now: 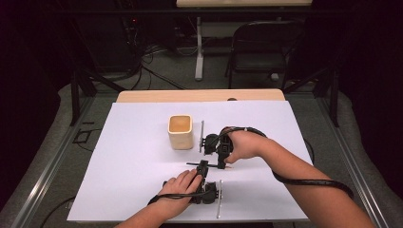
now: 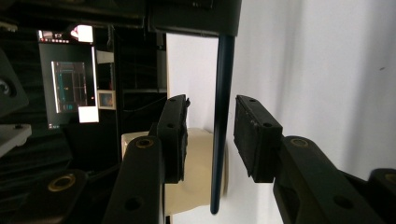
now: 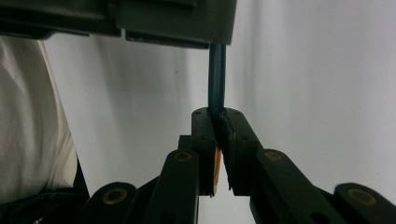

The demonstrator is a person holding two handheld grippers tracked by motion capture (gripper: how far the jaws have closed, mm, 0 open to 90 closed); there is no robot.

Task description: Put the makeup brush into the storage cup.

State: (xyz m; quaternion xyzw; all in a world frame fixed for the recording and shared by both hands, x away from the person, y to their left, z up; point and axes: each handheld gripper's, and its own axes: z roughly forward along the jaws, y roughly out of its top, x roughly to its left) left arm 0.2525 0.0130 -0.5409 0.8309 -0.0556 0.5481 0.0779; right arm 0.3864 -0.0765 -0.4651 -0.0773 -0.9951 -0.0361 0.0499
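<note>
A thin dark blue pencil (image 1: pixel 202 165) lies level just above the white sheet, in front of a beige square cup (image 1: pixel 180 132). My right gripper (image 1: pixel 221 164) points down from the far side and is shut on the pencil (image 3: pixel 217 79) near its orange end, which shows between the pads. My left gripper (image 1: pixel 203 167) reaches in from the near side. In the left gripper view its jaws (image 2: pixel 211 135) stand on either side of the pencil (image 2: pixel 223 93) with a gap on both sides, neither pad touching. The cup (image 2: pixel 201 177) stands behind the left jaw.
A white sheet (image 1: pixel 138 190) covers most of the wooden table (image 1: pixel 142 96). Beyond the table stand a dark folding chair (image 1: pixel 259 45) and a white desk leg (image 1: pixel 198 52) with cables on the floor. A lit monitor (image 2: pixel 70 84) shows in the left gripper view.
</note>
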